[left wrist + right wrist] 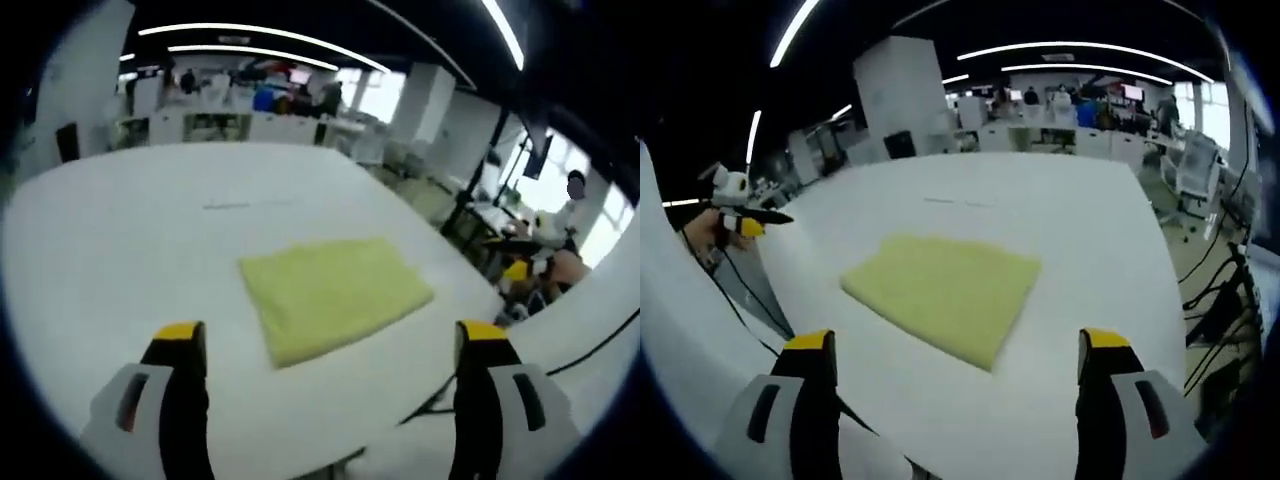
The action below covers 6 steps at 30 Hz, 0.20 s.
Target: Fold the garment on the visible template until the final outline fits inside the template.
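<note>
A pale yellow, soft-looking cloth garment (pixel 335 293) lies folded into a flat, roughly rectangular pad on a large white table (pixel 130 240), resting near the table's middle and somewhat toward the near edge. In the left gripper view the left gripper (pixel 332 345) hangs above the near part of the table, its two grey jaws with yellow tips spread wide apart and holding nothing — the garment sits ahead of and between them, clear of both tips. In the right gripper view the same yellow garment (pixel 943 292) appears turned at an angle, one corner pointing toward the camera, and the right gripper (pixel 956 355) is likewise held with its jaws wide apart and empty, short of the cloth. A faint thin line (pixel 248 204) marks the white surface beyond the garment; no clearer outline can be made out. Dark cables (pixel 735 300) trail off the table's side. Behind the table stretches an open office with desks, strip lights overhead, and a seated person (pixel 560 225) at the far side.
</note>
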Available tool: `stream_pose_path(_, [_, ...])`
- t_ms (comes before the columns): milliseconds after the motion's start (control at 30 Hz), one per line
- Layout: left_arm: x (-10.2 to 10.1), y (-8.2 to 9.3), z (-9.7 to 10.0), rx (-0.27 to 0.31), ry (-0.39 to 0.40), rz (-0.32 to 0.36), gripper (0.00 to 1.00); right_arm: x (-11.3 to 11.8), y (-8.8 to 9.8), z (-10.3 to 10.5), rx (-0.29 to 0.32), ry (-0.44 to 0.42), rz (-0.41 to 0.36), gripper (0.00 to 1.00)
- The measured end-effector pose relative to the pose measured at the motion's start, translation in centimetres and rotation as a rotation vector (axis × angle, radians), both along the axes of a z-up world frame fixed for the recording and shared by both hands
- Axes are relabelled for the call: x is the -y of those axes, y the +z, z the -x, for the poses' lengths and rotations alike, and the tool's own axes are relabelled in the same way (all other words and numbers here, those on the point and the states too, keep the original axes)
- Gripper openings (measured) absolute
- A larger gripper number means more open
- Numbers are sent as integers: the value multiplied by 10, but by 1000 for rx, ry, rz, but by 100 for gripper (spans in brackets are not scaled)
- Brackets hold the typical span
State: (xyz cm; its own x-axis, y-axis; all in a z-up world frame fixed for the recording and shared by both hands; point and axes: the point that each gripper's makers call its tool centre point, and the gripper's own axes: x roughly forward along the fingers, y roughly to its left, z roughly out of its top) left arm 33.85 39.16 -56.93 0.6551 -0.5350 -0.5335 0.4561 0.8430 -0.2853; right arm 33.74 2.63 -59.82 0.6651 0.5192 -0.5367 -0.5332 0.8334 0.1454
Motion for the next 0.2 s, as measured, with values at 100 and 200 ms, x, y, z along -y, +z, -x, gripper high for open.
stream_pose_path(100, [-5,-3,0,-4,16,5,100,-1,3,-1,7,7,-10,100])
stream_pose_path(200, [-7,-8,1,-18,9,-16,100,-1,2,-2,9,6,-8,100])
